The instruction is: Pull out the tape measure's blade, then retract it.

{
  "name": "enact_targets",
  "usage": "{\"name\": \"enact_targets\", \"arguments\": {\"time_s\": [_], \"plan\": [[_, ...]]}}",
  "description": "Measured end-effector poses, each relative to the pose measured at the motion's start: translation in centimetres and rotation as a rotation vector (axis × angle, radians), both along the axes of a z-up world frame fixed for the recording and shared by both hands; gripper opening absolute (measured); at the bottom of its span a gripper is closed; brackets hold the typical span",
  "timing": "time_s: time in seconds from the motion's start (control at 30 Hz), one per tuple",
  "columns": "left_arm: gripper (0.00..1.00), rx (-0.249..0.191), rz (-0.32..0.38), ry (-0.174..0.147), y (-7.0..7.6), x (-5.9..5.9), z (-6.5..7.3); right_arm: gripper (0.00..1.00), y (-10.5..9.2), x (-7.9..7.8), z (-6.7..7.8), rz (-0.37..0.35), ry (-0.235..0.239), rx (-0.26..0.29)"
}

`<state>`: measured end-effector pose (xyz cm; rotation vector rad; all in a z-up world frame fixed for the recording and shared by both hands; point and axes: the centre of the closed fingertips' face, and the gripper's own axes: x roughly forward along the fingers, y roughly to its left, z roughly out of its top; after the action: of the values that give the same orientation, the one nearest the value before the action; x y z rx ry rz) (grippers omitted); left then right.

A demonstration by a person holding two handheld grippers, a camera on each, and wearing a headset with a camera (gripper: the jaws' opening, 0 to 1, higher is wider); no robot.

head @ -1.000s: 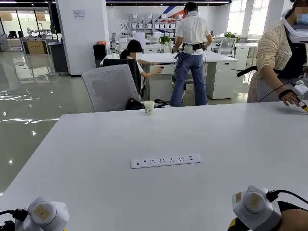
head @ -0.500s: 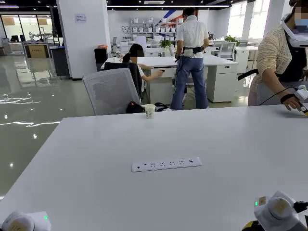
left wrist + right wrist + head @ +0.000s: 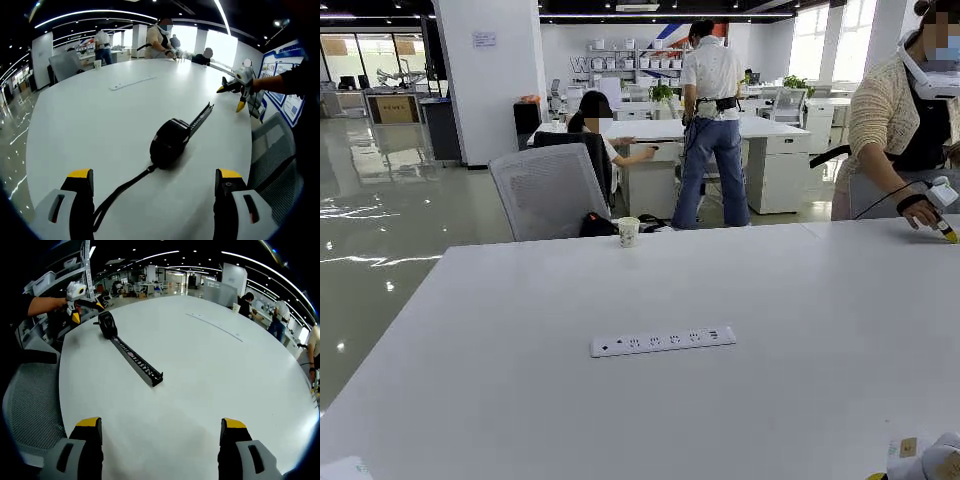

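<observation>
While blade [image 3: 137, 360] lies extended, black tape measure [image 3: 170, 142], cord [image 3: 125, 186] trailing

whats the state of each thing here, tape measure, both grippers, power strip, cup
tape measure, lying on the table, held by neither gripper
blade, pulled out, flat on the table
left gripper, open, empty
right gripper, open, empty
power strip, lying flat, nothing plugged in
paper cup, upright at the far table edge
</observation>
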<state>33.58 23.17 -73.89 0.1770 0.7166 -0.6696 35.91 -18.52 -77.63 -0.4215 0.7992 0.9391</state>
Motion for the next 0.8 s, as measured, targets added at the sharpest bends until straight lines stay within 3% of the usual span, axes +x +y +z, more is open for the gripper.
{"name": "enact_targets", "arguments": {"time_s": [0.27, 0.33, 0.37, 0.47, 0.57, 0.8], "plan": [[0.99, -0.002, 0.053, -0.014, 1.1, -1.0, -0.1, 0.99, -0.7, -0.8, 0.2, -0.008, -0.011, -0.002], [0.99, -0.033, 0.057, -0.062, 1.0, -0.9, 0.7, 0.99, -0.7, -1.0, 0.4, -0.011, -0.016, 0.006], [0.99, -0.046, 0.061, -0.071, 0.9, -1.1, 1.0, 0.99, -0.7, -1.0, 0.4, -0.015, -0.016, 0.008], [0.99, -0.006, 0.076, -0.056, 1.7, -1.6, 0.1, 0.99, -0.9, -1.2, 0.6, -0.025, -0.03, 0.019], [0.99, -0.011, 0.095, -0.039, 2.1, -2.2, -0.3, 0.99, -1.0, -1.3, 0.7, -0.043, -0.026, 0.049], [0.99, -0.018, 0.109, -0.09, 2.3, -3.0, 0.3, 0.99, -1.2, -2.2, 1.0, -0.054, -0.044, 0.073]]}}
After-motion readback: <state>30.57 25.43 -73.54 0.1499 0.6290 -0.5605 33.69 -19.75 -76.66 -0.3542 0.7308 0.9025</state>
